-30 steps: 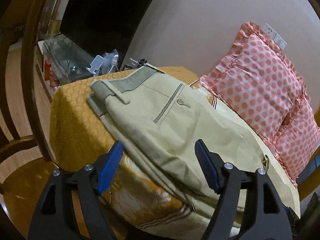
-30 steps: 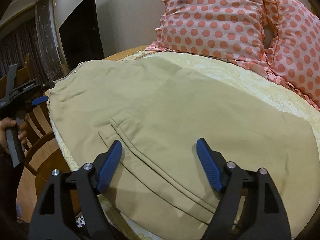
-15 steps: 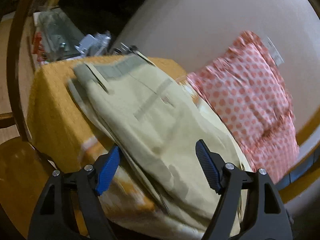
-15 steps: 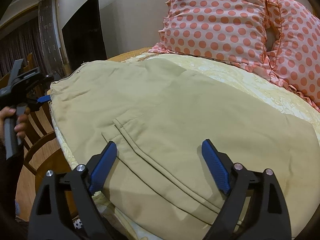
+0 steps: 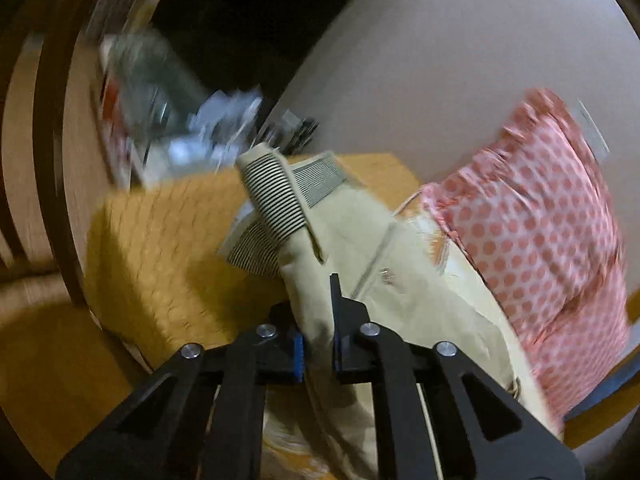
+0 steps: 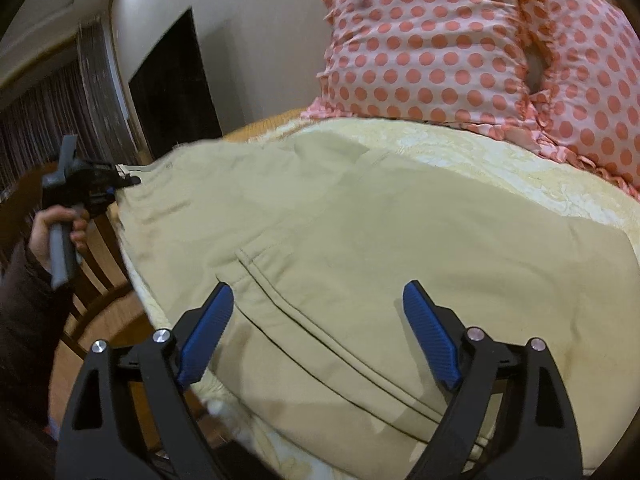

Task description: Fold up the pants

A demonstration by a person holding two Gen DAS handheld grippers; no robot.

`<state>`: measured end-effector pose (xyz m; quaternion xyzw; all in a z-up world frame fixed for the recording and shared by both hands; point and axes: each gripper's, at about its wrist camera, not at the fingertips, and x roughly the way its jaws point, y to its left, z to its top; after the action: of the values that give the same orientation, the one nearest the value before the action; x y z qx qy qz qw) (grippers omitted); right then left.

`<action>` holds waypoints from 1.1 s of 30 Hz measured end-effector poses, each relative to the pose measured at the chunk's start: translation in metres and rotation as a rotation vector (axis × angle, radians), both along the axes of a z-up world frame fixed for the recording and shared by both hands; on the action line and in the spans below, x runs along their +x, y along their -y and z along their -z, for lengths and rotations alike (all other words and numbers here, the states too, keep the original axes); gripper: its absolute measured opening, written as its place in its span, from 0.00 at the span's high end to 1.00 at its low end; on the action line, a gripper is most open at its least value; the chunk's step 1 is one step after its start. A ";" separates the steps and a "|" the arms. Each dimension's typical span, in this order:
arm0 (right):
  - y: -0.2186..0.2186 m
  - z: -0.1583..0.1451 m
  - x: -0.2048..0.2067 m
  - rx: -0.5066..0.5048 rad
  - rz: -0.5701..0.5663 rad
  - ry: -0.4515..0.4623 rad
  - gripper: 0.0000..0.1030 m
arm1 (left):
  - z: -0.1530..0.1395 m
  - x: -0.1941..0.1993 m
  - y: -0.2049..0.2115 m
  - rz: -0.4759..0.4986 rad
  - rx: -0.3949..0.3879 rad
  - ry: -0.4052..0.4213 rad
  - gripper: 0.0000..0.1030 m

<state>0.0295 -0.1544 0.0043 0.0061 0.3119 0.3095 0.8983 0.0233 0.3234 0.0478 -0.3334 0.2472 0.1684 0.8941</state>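
Beige pants (image 6: 360,240) lie spread over a pale yellow bedspread (image 6: 460,152). In the left wrist view my left gripper (image 5: 318,344) is shut on the near edge of the pants (image 5: 400,300) below the striped waistband lining (image 5: 276,204), which is lifted and bunched. In the right wrist view the left gripper (image 6: 120,182) shows at the far left corner of the pants, held by a hand. My right gripper (image 6: 316,336) is open, hovering just over the hem end with its blue pads (image 6: 206,332) either side of a stitched seam.
Two pink polka-dot pillows (image 6: 460,48) lean on the wall behind the pants. An orange quilted cover (image 5: 168,248) hangs at the bed's end. Cluttered glass shelf (image 5: 168,120) and a dark screen (image 6: 172,92) stand beyond. A wooden chair (image 6: 100,280) sits by the bed edge.
My left gripper moved forward and closed on the pants edge near the waistband, lifting it. My right gripper stayed open and came slightly closer to the hem.
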 end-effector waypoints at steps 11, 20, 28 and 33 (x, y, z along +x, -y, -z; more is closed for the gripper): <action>0.162 -0.033 -0.016 0.308 0.394 0.031 0.12 | -0.102 0.027 0.285 0.730 0.357 0.218 0.94; 0.255 -0.002 -0.015 0.593 0.539 -0.170 0.11 | -0.001 0.014 0.440 1.099 0.389 0.038 0.94; 0.234 0.001 0.021 0.650 0.426 -0.258 0.11 | -0.004 -0.022 0.464 1.126 0.494 0.166 0.94; 0.224 0.000 0.022 0.591 0.427 -0.288 0.12 | 0.030 -0.037 0.466 1.198 0.514 0.104 0.93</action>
<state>0.0517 -0.3784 0.0048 0.3727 0.3236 0.1882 0.8491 -0.0134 -0.1430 0.0177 0.0788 0.2987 -0.3217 0.8950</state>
